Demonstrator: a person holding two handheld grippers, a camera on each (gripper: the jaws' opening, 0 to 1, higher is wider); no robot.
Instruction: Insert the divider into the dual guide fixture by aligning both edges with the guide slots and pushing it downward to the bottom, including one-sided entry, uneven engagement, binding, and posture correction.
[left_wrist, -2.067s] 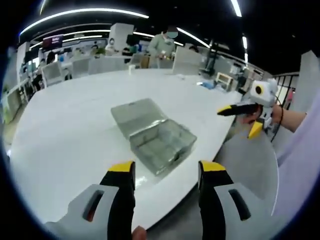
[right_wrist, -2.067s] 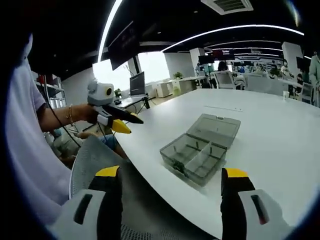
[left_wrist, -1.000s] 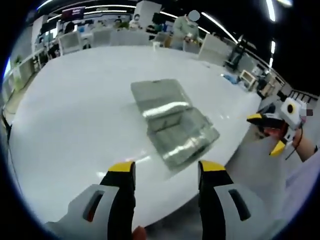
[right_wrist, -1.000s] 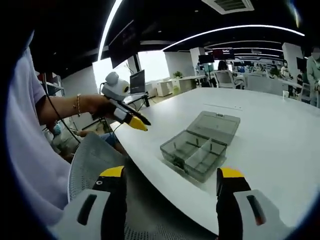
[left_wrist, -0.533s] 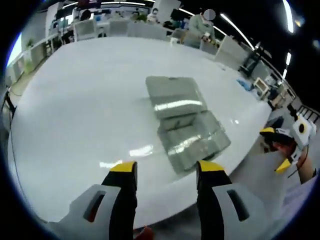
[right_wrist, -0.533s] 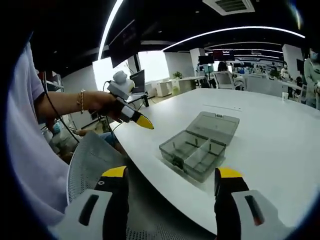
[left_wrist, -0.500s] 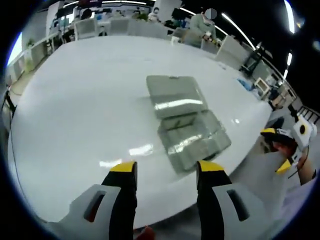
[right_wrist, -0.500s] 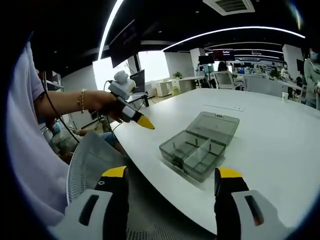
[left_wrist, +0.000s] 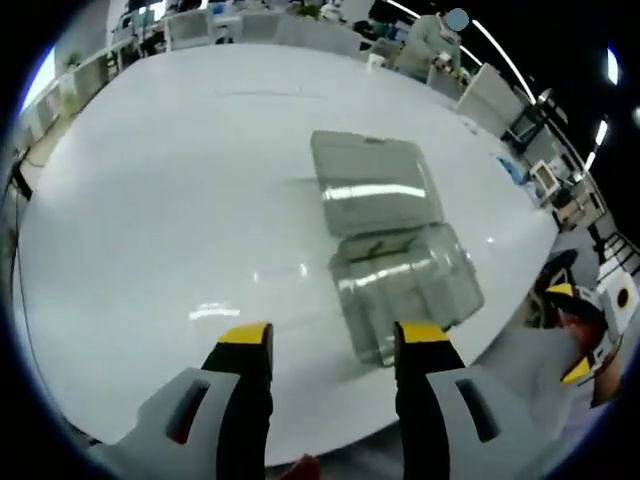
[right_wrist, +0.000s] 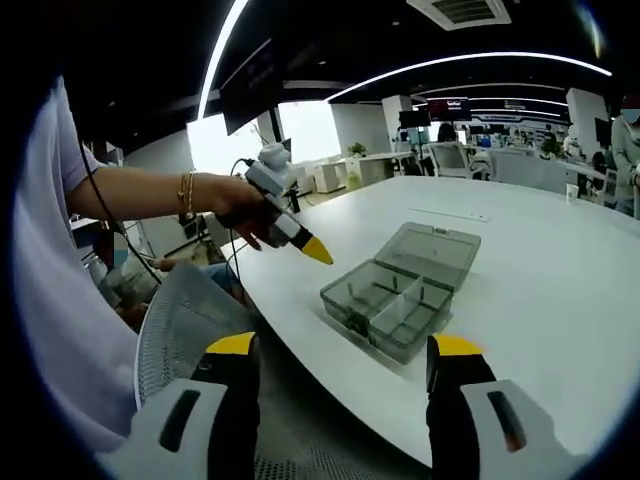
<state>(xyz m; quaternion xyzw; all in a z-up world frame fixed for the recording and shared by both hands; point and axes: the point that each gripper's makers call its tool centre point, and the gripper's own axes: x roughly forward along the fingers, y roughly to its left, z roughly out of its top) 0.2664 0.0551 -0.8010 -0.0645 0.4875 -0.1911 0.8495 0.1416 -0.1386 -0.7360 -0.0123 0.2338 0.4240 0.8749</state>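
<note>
Nearest in the left gripper view, the left gripper (left_wrist: 325, 345) with fingers spread wide apart and holding nothing, yellow tips poised over the near edge of the white tabletop (left_wrist: 150, 200). Just beyond those tips, the clear compartment box (left_wrist: 405, 290) resting on the tabletop close to its near edge, lid (left_wrist: 375, 182) swung fully open and lying flat on the far side of the tray. Off to the right of the box, past the tabletop's edge, the right gripper (left_wrist: 575, 330) in a hand, yellow tips visible.

Nearest in the right gripper view, the right gripper (right_wrist: 340, 348), fingers likewise parted and empty, hanging short of the tabletop (right_wrist: 560, 270) above a grey mesh chair back (right_wrist: 180, 330). Farther on, the compartment box (right_wrist: 385, 308) near the tabletop's edge, crossed inside by upright dividers (right_wrist: 395, 290); which one belongs to the task cannot be told. Lid (right_wrist: 435, 248) laid back beyond the tray. Left of the box, the left gripper (right_wrist: 305, 248) held in a hand (right_wrist: 240, 208), yellow tips pointing toward the box, apart from it. Farther back, desks and chairs (right_wrist: 450, 158) of an open office.
</note>
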